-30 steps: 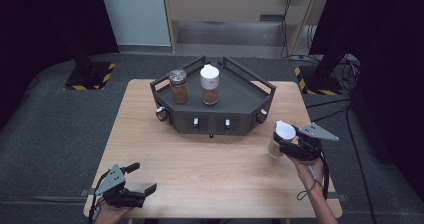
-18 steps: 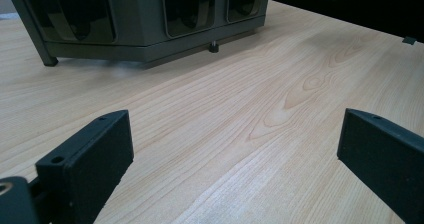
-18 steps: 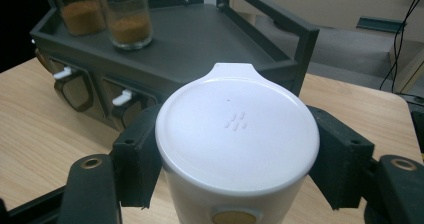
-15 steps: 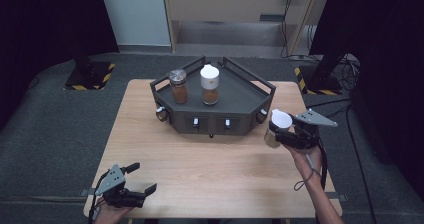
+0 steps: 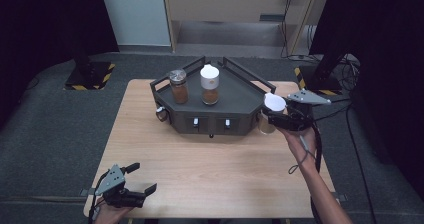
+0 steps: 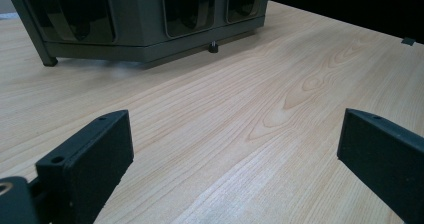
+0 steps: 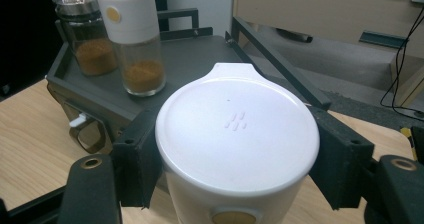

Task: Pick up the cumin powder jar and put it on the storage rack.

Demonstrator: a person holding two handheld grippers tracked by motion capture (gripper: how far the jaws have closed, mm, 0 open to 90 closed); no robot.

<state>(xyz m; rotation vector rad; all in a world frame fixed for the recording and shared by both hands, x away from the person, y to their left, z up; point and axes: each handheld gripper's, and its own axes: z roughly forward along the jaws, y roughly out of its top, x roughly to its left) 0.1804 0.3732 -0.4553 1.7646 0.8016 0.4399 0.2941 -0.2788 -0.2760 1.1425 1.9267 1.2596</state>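
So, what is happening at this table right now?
A person is working with a gripper in each hand. The right gripper is shut on a white-lidded spice jar, held in the air beside the right end of the dark rack. Two other jars stand on the rack: a metal-capped jar and a white-capped jar, both holding brown powder. The left gripper is at the near left corner of the wooden table, its fingers open and holding nothing.

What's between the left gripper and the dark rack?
Nothing: bare wooden table runs from the open left gripper to the rack, in the left gripper view and the high view.
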